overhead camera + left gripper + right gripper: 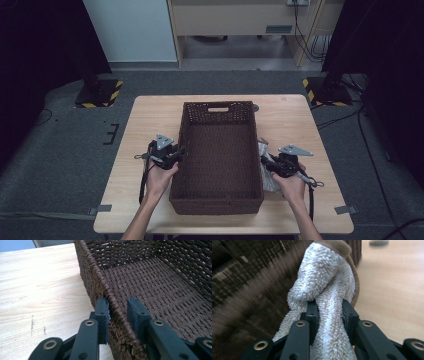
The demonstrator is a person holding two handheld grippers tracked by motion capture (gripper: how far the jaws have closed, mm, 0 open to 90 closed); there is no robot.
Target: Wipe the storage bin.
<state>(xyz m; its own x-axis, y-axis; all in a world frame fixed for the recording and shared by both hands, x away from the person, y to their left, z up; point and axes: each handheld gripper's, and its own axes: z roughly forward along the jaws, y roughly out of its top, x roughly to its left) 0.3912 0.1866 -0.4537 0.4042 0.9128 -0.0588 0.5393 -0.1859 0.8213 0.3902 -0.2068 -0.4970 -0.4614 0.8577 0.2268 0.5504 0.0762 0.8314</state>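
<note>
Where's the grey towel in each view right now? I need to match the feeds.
High view: towel lies right of the basket, under the right tongs.
Left gripper view: not in it.
Right gripper view: centre, towel pinched between the jaws.
Shared landmark: the brown woven basket.
</note>
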